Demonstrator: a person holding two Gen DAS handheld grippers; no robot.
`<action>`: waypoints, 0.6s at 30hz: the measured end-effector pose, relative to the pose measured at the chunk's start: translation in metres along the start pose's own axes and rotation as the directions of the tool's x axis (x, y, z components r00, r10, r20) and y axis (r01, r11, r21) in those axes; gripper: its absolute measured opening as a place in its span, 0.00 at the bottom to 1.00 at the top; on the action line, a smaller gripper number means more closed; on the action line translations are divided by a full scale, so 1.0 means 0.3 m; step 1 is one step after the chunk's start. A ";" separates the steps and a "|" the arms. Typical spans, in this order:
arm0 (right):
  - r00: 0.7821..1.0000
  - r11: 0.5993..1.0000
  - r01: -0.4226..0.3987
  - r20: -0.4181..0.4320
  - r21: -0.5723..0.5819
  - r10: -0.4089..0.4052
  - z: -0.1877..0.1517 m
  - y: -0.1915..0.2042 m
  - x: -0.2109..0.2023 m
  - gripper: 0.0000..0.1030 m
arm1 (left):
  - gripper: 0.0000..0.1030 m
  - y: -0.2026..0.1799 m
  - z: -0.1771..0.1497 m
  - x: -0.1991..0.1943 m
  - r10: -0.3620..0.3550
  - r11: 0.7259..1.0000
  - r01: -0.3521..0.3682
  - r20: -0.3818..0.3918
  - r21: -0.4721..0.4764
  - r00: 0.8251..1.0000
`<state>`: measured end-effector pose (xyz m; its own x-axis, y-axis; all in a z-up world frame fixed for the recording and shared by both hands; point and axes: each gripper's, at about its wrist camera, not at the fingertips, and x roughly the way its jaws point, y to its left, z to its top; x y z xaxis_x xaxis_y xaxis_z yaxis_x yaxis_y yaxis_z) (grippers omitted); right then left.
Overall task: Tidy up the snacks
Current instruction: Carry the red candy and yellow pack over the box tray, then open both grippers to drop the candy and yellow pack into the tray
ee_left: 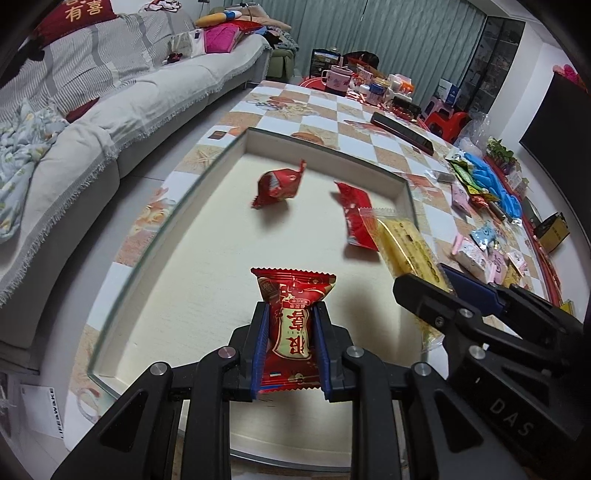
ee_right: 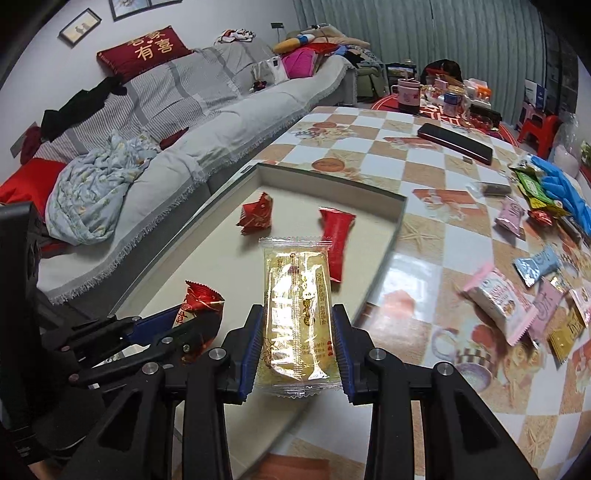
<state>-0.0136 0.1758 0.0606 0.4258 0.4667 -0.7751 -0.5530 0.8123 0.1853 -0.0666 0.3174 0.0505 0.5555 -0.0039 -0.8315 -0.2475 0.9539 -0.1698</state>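
place: home living room | evidence: grey fabric-covered sofa (ee_right: 207, 122), red embroidered cushion (ee_right: 144, 51), framed wall pictures (ee_right: 79, 26), checked-top table (ee_right: 424, 177)

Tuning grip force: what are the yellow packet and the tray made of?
Yellow packet: thin clear plastic film, glossy; it glares and has crimped, serrated end seals. Tray: looks like matte cream cardboard or board with thin straight walls; can't be sure.
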 end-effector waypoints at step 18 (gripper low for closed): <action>0.997 0.996 0.078 -0.020 -0.037 -0.079 0.080 0.010 0.080 0.36 | 0.25 0.066 0.112 0.090 0.033 0.999 -0.033 -0.072 0.008 0.997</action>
<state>0.0121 0.1978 0.0571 0.4538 0.3945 -0.7991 -0.5442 0.8327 0.1020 -0.0299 0.3463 0.0424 0.4883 0.0063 -0.8727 -0.2589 0.9560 -0.1379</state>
